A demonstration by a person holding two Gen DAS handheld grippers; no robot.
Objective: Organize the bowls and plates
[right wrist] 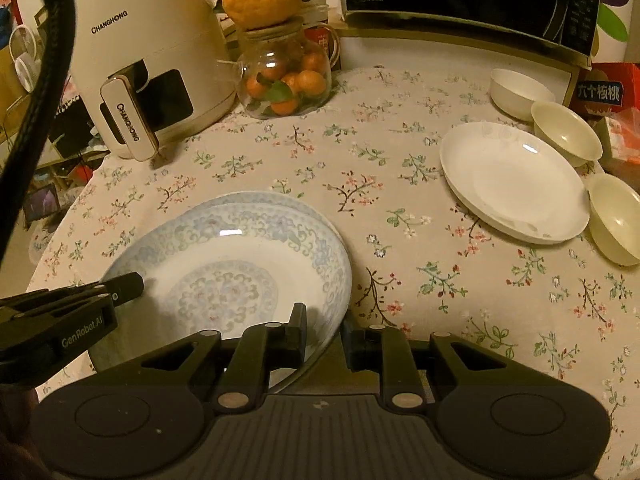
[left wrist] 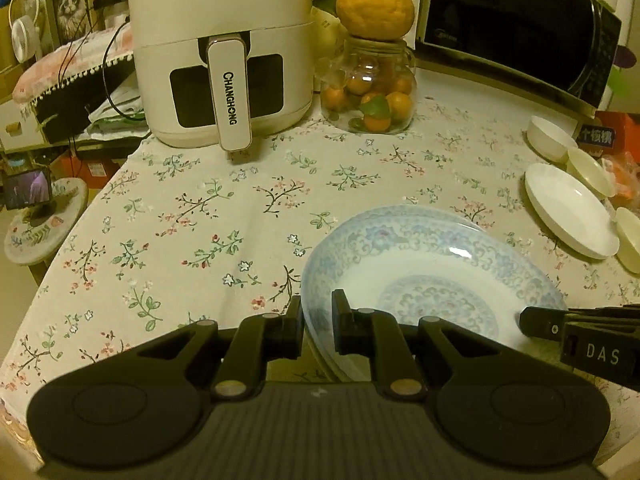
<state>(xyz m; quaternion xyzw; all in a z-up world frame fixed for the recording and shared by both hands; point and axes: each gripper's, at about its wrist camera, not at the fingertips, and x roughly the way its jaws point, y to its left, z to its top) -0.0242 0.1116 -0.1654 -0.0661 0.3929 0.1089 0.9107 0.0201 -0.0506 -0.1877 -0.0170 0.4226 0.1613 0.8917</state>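
The blue-patterned plate [left wrist: 420,276] is white with pale blue swirls round its rim and a swirly ring in the middle. A second plate like it [right wrist: 256,199] peeks out from under it. The left gripper [left wrist: 318,322] pinches its left rim and the right gripper [right wrist: 323,334] pinches its right rim, so it sits tilted between them above the flowery bench [right wrist: 400,208]. Past the right gripper, further right, lie a plain white plate [right wrist: 516,180] and three small bowls [right wrist: 566,132]. Ahead stand an air fryer [left wrist: 220,52] and a jar of oranges [left wrist: 368,92].
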